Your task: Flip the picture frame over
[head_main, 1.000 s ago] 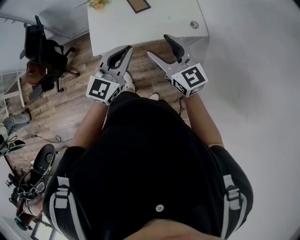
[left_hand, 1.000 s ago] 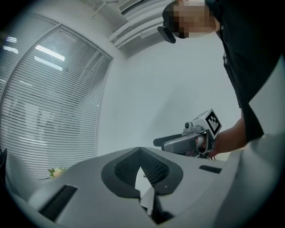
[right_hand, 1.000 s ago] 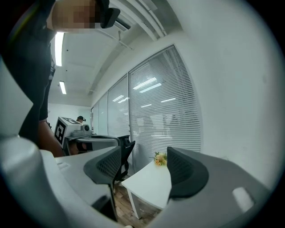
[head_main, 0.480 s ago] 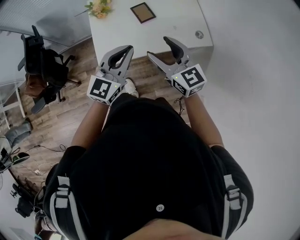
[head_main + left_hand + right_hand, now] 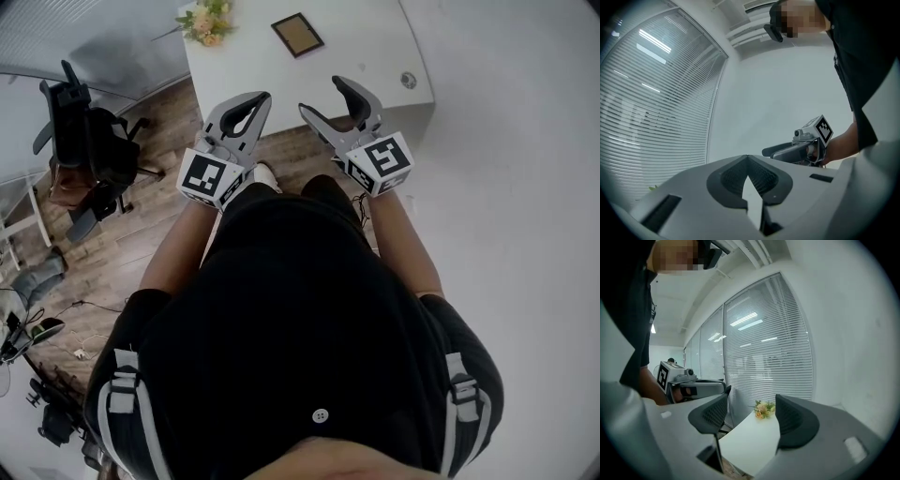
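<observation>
The picture frame, small and dark-edged with a brown inside, lies flat on the white table at the top of the head view. Both grippers are held up near the table's near edge, well short of the frame. My left gripper is shut with nothing in it; its pads meet at the tips. My right gripper is open and empty, and the table shows between its jaws. The frame is hidden in both gripper views.
A flower bunch lies at the table's far left corner, seen too as flowers. A small round object sits near the table's right edge. A black office chair stands on the wooden floor at left. Gear and cables lie at lower left.
The table, frame and flowers have slid further into the head view. Both grippers stay raised in front of the body, with their jaws as before.
</observation>
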`<state>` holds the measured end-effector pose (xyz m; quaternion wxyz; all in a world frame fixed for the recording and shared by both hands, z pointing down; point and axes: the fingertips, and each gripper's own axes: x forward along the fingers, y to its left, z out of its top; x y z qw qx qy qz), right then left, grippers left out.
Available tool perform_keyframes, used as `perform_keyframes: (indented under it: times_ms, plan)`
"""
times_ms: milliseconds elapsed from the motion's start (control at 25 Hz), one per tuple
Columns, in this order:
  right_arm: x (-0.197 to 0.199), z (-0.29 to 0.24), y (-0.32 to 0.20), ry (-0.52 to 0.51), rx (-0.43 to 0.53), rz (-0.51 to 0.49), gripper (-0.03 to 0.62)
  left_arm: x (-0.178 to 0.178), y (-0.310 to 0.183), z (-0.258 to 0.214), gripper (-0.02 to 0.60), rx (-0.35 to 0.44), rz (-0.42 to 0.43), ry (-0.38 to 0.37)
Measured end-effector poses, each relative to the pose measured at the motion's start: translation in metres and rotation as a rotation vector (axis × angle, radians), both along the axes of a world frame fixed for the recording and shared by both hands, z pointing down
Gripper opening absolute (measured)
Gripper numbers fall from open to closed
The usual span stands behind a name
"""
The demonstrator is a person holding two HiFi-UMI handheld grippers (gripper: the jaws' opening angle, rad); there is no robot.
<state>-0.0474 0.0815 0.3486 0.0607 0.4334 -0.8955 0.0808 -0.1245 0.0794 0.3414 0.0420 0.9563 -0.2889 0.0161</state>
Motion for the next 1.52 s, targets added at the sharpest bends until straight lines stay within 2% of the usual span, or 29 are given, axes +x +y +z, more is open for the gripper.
perform_keyframes:
  times_ms: [360, 480, 720, 1120, 1520]
  plan:
    - [0.004, 0.016, -0.036, 0.001, -0.035, 0.002, 0.319, -0.006, -0.040, 0.017, 0.005, -0.035, -0.033, 0.006]
    - [0.015, 0.024, -0.057, -0.002, -0.041, -0.020, 0.319, 0.006, -0.058, 0.018, 0.005, -0.023, -0.046, -0.013]
    - [0.036, 0.025, -0.105, -0.016, -0.049, -0.078, 0.319, 0.023, -0.099, 0.010, 0.005, -0.007, -0.139, -0.012]
    - [0.085, 0.044, -0.186, -0.024, -0.095, -0.189, 0.319, 0.070, -0.172, 0.015, 0.005, -0.035, -0.257, -0.042]
    - [0.107, 0.084, -0.218, -0.004, -0.192, -0.309, 0.319, 0.105, -0.202, 0.027, 0.005, -0.086, -0.367, -0.067]
